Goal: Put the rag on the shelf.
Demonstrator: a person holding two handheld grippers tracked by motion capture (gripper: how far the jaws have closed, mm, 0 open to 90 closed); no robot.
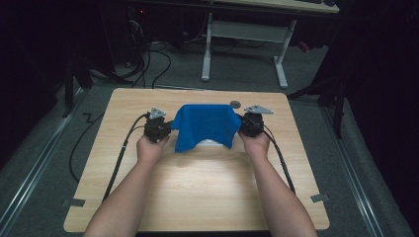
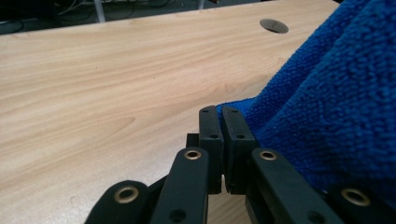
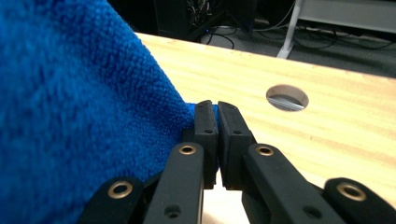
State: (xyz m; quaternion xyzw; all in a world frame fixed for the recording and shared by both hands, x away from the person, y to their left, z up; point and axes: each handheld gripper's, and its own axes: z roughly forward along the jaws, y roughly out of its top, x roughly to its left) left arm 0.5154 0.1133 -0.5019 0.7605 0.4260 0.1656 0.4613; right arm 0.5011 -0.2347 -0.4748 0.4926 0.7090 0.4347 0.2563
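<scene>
Left tool point(image 1: 165, 127): clenched on a corner of the blue cloth point(image 1: 205, 126); in the left gripper view the two black jaws stand pressed together with a sliver of blue terry pinched at their tips point(image 2: 219, 122).
Right tool point(image 1: 245, 123): likewise clenched on the opposite corner of the cloth; in the right gripper view the jaws point(image 3: 212, 122) meet with blue fabric showing between them.
Hands: the left hand point(image 1: 149, 147) and the right hand point(image 1: 257, 142) each grip a tool from behind, forearms coming in from the near edge of the bench.
Blue cloth: hangs stretched between the two tools over the far half of the bench, upper edge taut, lower edge sagging in two drooping ends with a gap between them.
Cloth in gripper views: rises as a fuzzy blue wall on the right of the left tool point(image 2: 336, 102) and on the left of the right tool point(image 3: 74, 116).
Bench point(image 1: 197, 192): light wood-grain top.
Cable hole point(image 1: 235, 104): round opening in the bench just beyond the cloth, near the right tool.
Cables point(image 1: 118, 163): black, trailing from each tool back along the forearms.
</scene>
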